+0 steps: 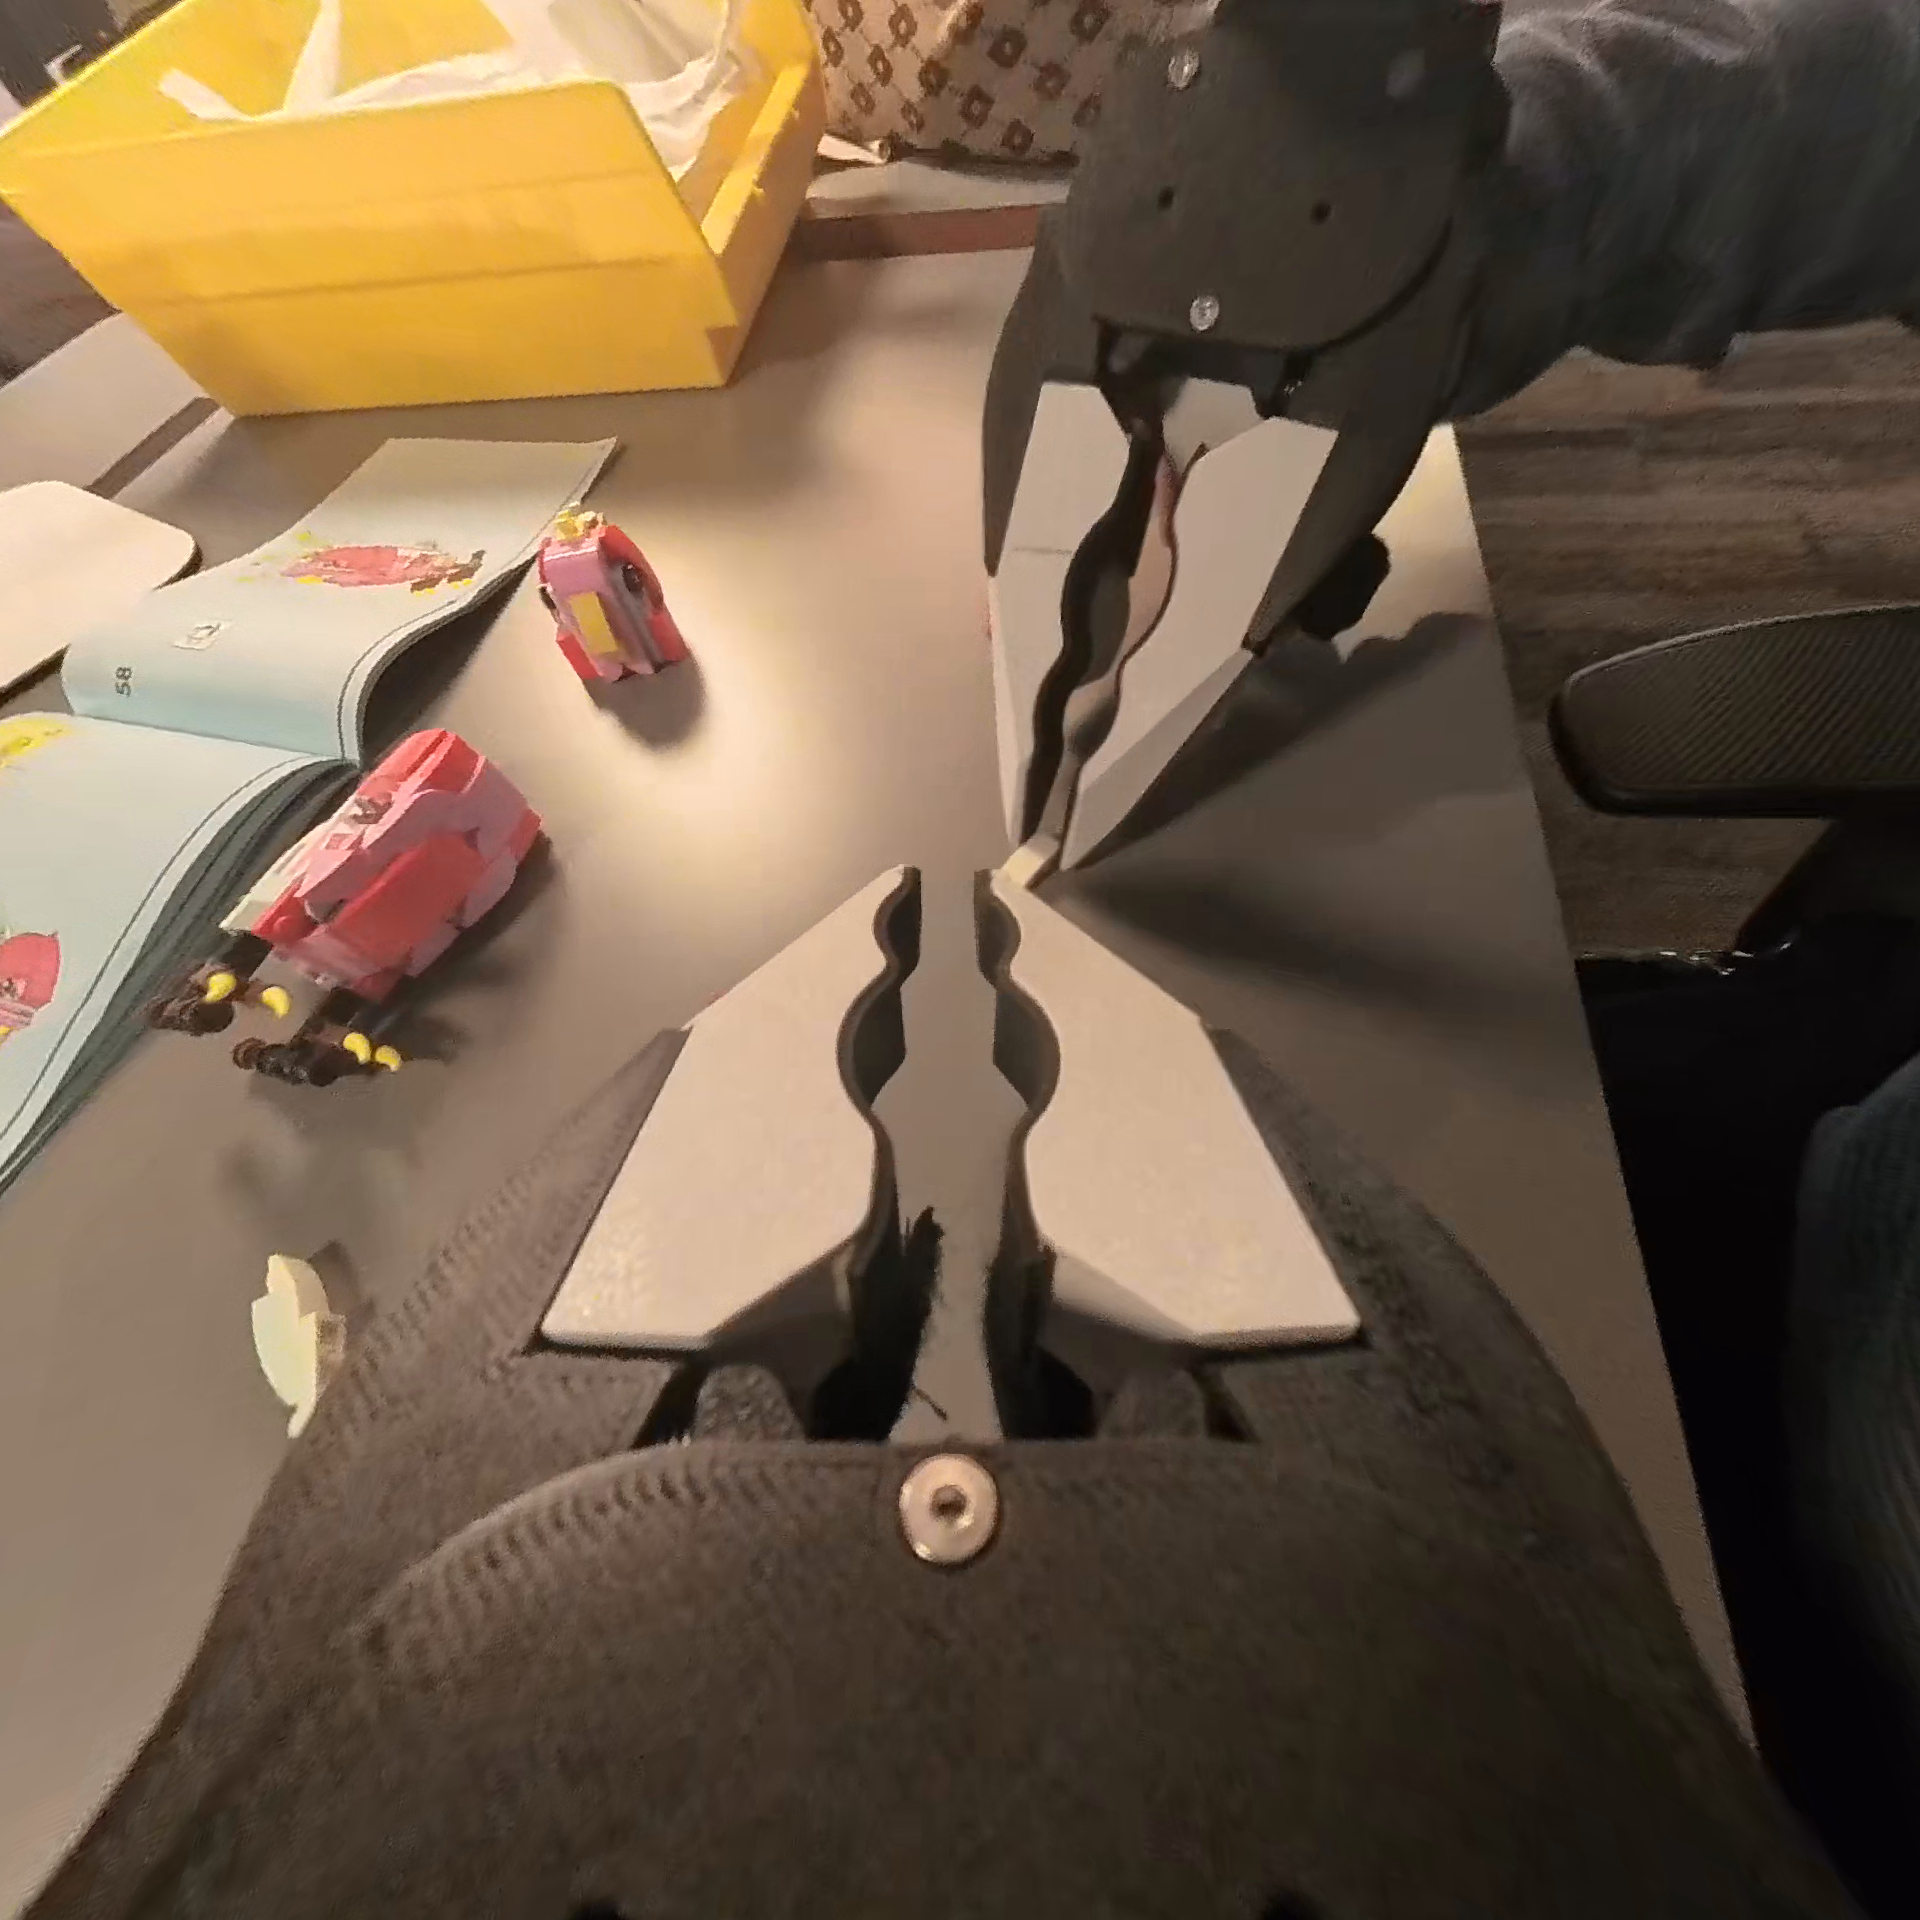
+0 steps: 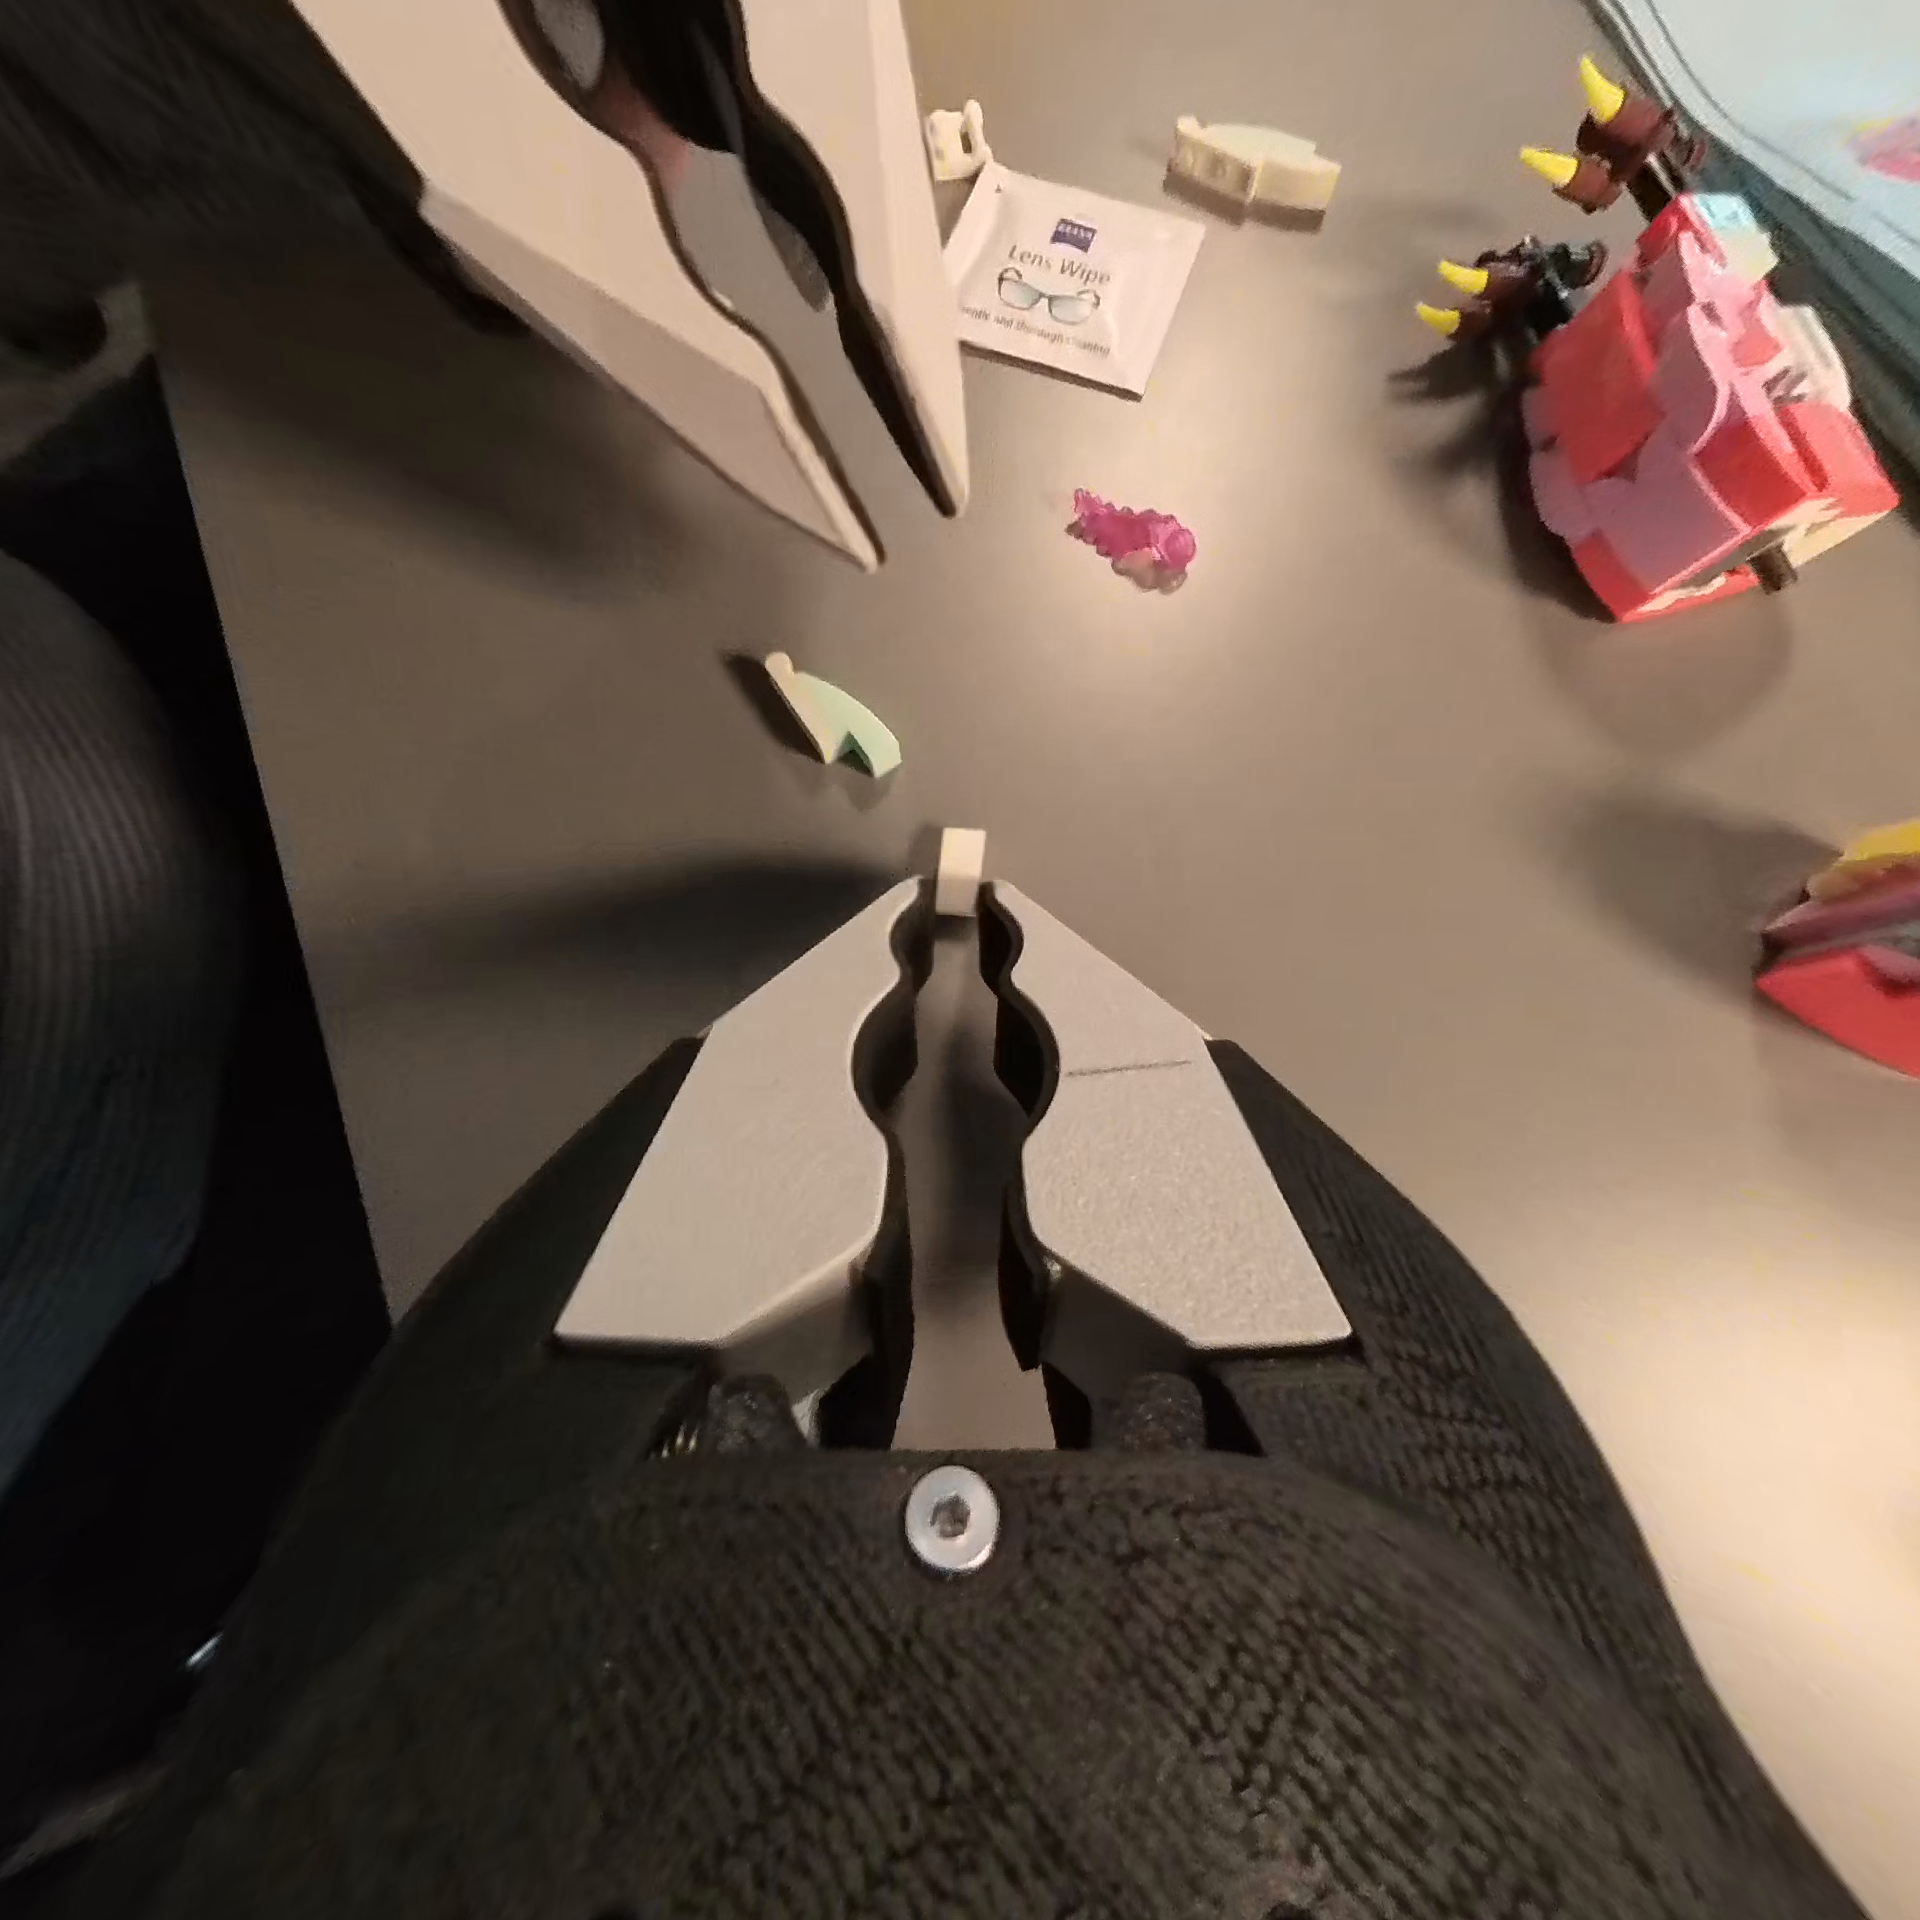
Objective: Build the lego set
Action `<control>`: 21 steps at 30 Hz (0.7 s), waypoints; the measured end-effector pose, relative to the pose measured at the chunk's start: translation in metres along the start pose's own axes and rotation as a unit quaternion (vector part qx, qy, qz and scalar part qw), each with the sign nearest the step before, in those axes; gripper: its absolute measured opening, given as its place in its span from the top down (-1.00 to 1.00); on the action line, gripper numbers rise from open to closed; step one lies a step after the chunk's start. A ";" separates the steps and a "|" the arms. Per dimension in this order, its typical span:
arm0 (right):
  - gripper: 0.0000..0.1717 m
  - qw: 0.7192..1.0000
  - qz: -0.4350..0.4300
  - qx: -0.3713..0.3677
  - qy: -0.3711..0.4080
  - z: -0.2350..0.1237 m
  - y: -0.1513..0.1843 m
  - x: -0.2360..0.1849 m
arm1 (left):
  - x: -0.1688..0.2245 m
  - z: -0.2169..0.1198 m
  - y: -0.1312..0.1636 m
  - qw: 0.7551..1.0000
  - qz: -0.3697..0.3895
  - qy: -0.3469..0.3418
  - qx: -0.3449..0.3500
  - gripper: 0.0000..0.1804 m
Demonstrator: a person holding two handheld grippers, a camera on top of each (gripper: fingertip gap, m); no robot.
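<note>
My right gripper (image 2: 956, 888) is shut on a small white brick (image 2: 957, 864) that sticks out past its fingertips, just above the grey table (image 2: 1299, 935). In the left wrist view the right gripper (image 1: 1042, 847) reaches down from the upper right with the white brick (image 1: 1024, 864) at its tips. My left gripper (image 1: 945, 881) stands right beside that brick with its jaws a little apart and only bare table between them. In the right wrist view the left gripper (image 2: 912, 535) shows at the upper left. A mint-green curved piece (image 2: 836, 717) lies on the table between the two grippers.
A pink translucent piece (image 2: 1132, 540), a white wipe packet (image 2: 1070, 281) and a white-and-mint piece (image 2: 1257, 166) lie farther off. A red-and-pink brick model (image 1: 405, 873) with brown yellow-tipped claws (image 1: 301, 1029), a smaller model (image 1: 613, 603), an open booklet (image 1: 208, 665) and a yellow bin (image 1: 416, 208) stand left. The table edge and a chair (image 1: 1745, 707) are right. The left gripper's tips are roughly 6 centimeters from the right gripper's. From either gripper's tips it is about 4 centimeters to the mint-green curved piece (image 2: 836, 717).
</note>
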State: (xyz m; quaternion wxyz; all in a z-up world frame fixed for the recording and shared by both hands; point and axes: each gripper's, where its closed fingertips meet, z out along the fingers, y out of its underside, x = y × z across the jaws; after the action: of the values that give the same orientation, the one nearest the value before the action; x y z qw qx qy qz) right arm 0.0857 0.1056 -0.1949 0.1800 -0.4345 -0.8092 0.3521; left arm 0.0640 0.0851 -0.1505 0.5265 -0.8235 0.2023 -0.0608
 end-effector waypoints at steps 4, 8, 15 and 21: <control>0.93 1.000 0.025 0.010 -0.007 0.000 -0.005 -0.002 | 0.008 0.000 -0.001 1.000 0.016 0.018 0.009 0.81; 0.93 0.993 0.000 0.120 -0.005 -0.015 -0.036 -0.004 | 0.011 0.002 -0.004 1.000 -0.007 0.025 0.013 0.71; 0.94 0.818 -0.502 0.124 0.252 -0.047 -0.069 -0.024 | 0.029 -0.017 -0.038 0.950 -0.205 0.206 0.118 0.70; 0.94 0.728 -0.619 0.082 0.283 -0.044 -0.070 -0.037 | 0.041 -0.016 -0.033 0.963 -0.135 0.205 0.107 0.96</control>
State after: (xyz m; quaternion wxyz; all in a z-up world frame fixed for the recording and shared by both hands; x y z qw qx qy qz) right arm 0.0925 0.0672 -0.1133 0.6136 0.0991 -0.7784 0.0883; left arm 0.1056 0.0675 -0.1187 0.5454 -0.7520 0.1852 -0.3205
